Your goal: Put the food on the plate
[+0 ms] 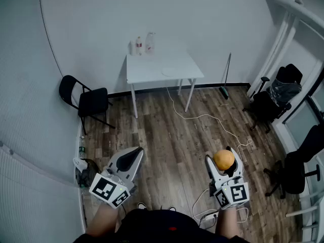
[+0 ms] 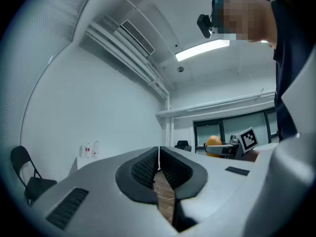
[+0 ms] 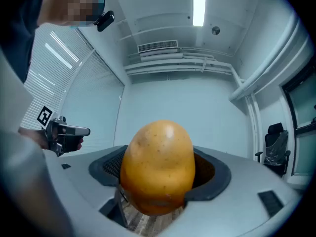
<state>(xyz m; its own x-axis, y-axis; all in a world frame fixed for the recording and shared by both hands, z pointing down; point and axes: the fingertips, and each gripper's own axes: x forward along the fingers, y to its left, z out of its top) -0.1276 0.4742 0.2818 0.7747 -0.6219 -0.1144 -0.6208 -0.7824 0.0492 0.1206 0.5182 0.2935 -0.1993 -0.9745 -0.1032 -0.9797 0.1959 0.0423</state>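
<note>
The right gripper's dark ribbed pads (image 3: 109, 165) are pressing on either side of a potato (image 3: 158, 168), the jaws standing wide apart around it. The right gripper view is giving the closest look: the potato is egg-shaped, standing on end, with yellow-orange skin carrying fine brown speckles, a soft shine near the top and a darker band low down. Its upper half is rising clear above the pads.

The left gripper's pads (image 2: 142, 168) are meeting along a thin line with nothing between them, and only wood floor is showing below.

In the head view the potato (image 1: 224, 159) is showing only as a plain orange ball at the tip of the right gripper (image 1: 221, 162), low at the right, with the left gripper (image 1: 135, 153) level with it at the left. Both are hanging over the plank floor (image 1: 167, 135), well apart from each other.

Only the head view is showing the white table (image 1: 144, 70) across the room, against the wall. A pale round plate (image 1: 169, 71) is lying faintly on it, and two bottles (image 1: 144, 44) are standing at its back edge. The potato is well away from the plate.

The left gripper view is catching the potato (image 2: 213, 141) from the side, poking up beside the right gripper's marker cube (image 2: 248, 138). The right gripper view is in turn showing the left gripper at its left edge.
</note>
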